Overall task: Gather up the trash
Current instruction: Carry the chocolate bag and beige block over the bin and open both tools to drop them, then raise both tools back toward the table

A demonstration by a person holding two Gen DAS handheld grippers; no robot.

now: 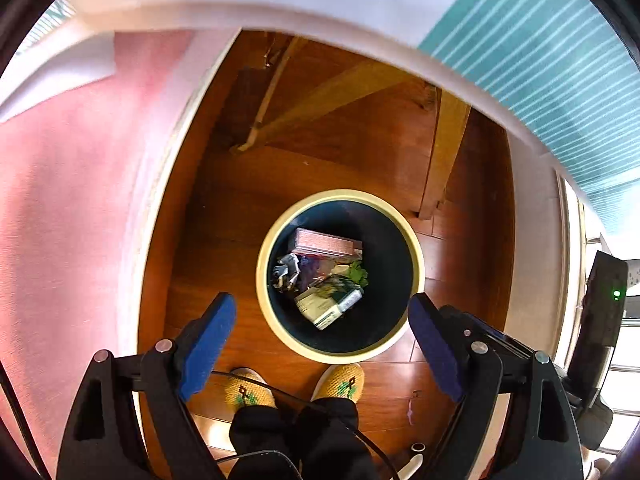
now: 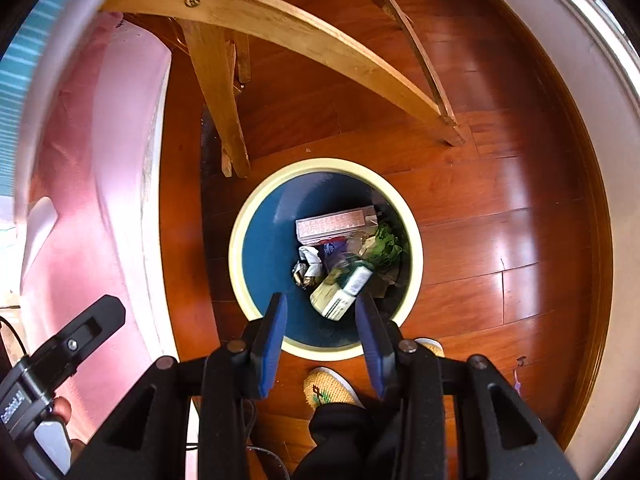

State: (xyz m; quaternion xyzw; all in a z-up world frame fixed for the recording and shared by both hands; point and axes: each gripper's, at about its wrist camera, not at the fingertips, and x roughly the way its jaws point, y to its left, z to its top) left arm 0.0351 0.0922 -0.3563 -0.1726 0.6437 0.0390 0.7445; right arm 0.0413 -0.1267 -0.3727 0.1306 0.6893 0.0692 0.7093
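A round bin with a cream rim (image 1: 262, 264) (image 2: 236, 248) and a dark blue inside stands on the wooden floor, straight below both grippers. In it lie a pink box (image 1: 326, 242) (image 2: 334, 222), a crumpled silvery wrapper (image 1: 285, 270) (image 2: 308, 266), green leaves (image 1: 358, 272) (image 2: 386, 244) and a green and white carton (image 1: 328, 302) (image 2: 340, 292). My left gripper (image 1: 321, 298) hangs above the bin, jaws wide open and empty. My right gripper (image 2: 321, 296) also points down over the bin, jaws partly apart with nothing between the blue pads (image 2: 272, 344).
Wooden chair legs (image 2: 216, 92) (image 1: 444, 160) stand just behind the bin. Pink fabric (image 1: 60, 200) (image 2: 100, 152) fills the left side, and a teal striped cloth (image 1: 540, 60) lies at upper right. A person's yellow slippers (image 1: 340, 382) (image 2: 330, 388) stand in front of the bin.
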